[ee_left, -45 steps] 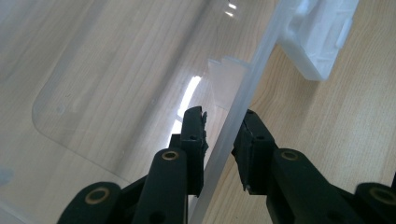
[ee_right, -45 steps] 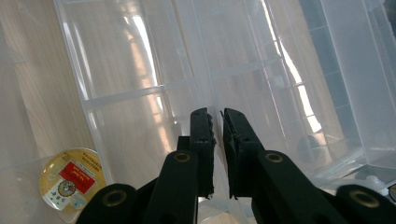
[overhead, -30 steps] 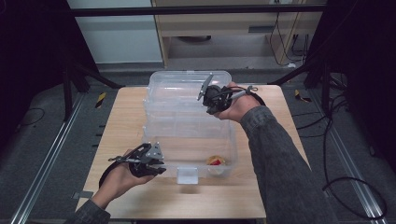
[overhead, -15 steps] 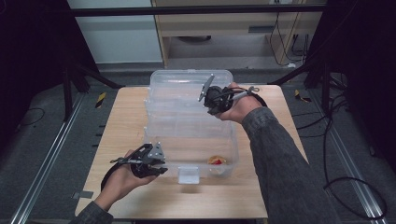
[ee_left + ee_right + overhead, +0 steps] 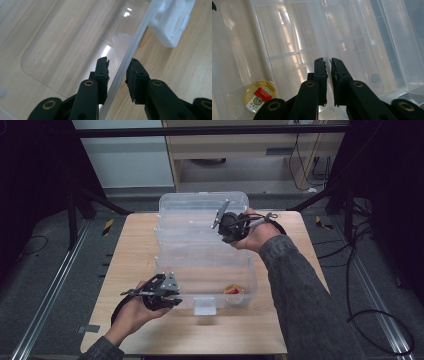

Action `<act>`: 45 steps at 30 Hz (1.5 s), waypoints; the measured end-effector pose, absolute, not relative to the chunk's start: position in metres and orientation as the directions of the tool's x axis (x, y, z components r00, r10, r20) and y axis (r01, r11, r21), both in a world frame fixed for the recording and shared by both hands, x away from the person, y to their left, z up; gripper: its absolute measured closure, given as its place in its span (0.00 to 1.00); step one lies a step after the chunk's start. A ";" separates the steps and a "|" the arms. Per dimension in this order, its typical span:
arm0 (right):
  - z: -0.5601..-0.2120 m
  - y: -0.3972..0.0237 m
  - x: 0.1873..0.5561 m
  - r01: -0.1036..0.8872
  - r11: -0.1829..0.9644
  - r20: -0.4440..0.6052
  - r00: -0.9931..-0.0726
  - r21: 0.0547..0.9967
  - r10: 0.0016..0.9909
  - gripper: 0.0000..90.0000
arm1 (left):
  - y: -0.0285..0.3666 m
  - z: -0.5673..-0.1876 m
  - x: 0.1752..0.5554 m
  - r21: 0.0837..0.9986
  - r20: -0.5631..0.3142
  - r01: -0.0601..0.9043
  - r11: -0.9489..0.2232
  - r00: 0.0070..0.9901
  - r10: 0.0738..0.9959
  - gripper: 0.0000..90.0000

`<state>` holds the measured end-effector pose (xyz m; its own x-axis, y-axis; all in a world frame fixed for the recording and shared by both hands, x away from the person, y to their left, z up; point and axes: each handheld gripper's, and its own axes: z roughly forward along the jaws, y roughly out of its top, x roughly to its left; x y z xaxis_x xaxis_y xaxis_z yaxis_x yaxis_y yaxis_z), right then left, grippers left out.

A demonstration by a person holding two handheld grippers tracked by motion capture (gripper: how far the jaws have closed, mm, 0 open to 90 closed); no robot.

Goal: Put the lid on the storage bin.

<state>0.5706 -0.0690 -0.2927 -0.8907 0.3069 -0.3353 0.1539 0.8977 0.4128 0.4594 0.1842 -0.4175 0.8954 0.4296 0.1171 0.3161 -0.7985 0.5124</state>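
Now left claw point(image 5: 117, 75) parted astride clear bin point(image 5: 200, 220) wall, right claw point(image 5: 328, 75) pinching divider, round tin point(image 5: 260, 96) inside.

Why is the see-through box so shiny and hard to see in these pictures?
In the right gripper view, lamp glare streaks across the clear box; the round tin looks soft. In the left gripper view, a bright glint sits on the box wall. In the high view, the room is dark, and the table is lit.
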 end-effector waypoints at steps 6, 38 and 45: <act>-0.293 -0.071 0.559 0.150 0.895 -0.343 -0.887 0.421 0.310 0.93 | 0.183 -0.418 0.458 0.509 0.129 0.320 -0.799 0.889 0.439 0.78; -0.302 -0.079 0.520 0.110 0.883 -0.362 -0.883 0.455 0.297 0.93 | 0.183 -0.419 0.455 0.522 0.142 0.317 -0.792 0.883 0.447 0.77; -0.303 -0.080 0.513 0.094 0.888 -0.370 -0.886 0.451 0.282 0.93 | 0.183 -0.419 0.454 0.522 0.143 0.317 -0.792 0.882 0.448 0.76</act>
